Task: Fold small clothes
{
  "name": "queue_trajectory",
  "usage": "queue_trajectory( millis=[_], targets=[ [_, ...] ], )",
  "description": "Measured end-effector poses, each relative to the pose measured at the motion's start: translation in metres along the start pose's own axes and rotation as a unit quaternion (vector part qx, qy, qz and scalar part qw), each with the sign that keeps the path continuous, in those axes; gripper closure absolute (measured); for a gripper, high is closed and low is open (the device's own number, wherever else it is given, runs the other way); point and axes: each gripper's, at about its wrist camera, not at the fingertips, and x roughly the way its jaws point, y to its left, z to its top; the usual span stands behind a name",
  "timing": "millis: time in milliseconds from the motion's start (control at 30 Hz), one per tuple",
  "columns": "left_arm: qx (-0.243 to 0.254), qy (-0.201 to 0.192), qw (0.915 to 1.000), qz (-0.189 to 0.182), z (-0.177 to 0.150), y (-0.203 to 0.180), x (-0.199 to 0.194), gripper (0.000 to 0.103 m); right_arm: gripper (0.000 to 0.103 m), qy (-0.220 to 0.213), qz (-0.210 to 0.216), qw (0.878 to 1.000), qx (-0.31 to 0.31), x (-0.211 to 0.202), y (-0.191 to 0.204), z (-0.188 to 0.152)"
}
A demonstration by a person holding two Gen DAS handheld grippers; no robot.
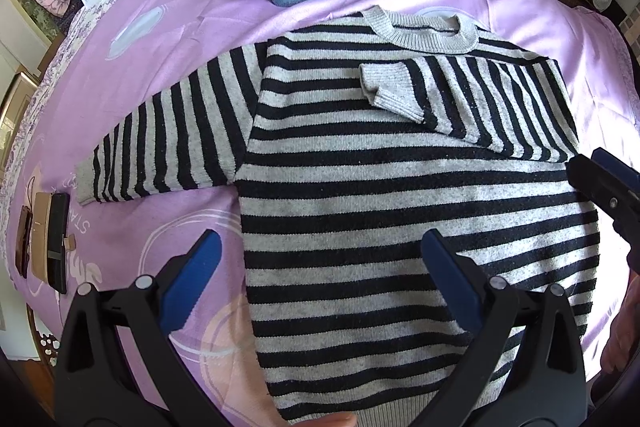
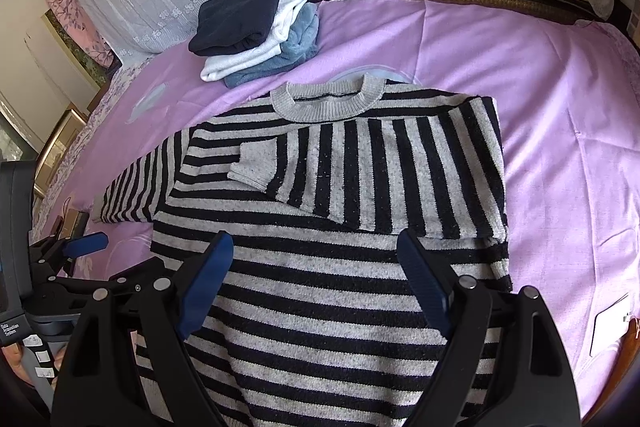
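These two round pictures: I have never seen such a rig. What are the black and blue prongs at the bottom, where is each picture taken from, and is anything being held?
There is no robot. A person holds a two-finger tool in each hand, and a wide-angle camera on each tool looks forward along its fingers. One picture comes from the left tool, the other from the right tool. The prongs are each tool's own blue-padded fingers.

Both look down on a bed with a purple sheet. On it lies a striped sweater, flat, neck away from the cameras. One sleeve is folded across the chest; the other sleeve lies spread out to the side. Behind it sits a stack of folded clothes.

Both tools stand open above the sweater. Nothing is held.
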Motion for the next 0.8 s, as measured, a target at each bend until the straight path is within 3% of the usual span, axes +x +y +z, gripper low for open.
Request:
queue_trajectory(
  millis=[367,567,667,700,733,767,800],
  targets=[
    [-0.011,0.037,0.9992,0.005,0.004,0.010,0.034,0.002,0.019,0.030,0.010,0.999,-0.014,0.038,0.007,0.009],
    [-0.084,0.077,0.9932,0.022,-0.007,0.060,0.065,0.002,0.019,0.067,0.013,0.993,-0.100,0.106,0.052,0.014],
    [-0.117,0.098,0.9881,0.022,-0.017,0.085,0.075,0.002,0.019,0.047,-0.011,0.988,-0.144,0.137,0.072,0.019],
    [-0.126,0.105,0.9864,0.015,-0.020,0.091,0.077,0.002,0.022,0.048,-0.021,0.987,-0.153,0.146,0.074,0.020],
    [-0.139,0.112,0.9839,0.010,-0.025,0.097,0.078,0.002,0.033,0.047,-0.034,0.985,-0.162,0.155,0.073,0.022],
    [-0.147,0.115,0.9824,0.010,-0.028,0.100,0.079,0.002,0.068,0.033,-0.047,0.984,-0.166,0.157,0.069,0.025],
    [-0.154,0.118,0.9809,0.012,-0.030,0.103,0.080,0.002,0.094,0.023,-0.040,0.988,-0.149,0.152,0.057,0.033]
  ],
)
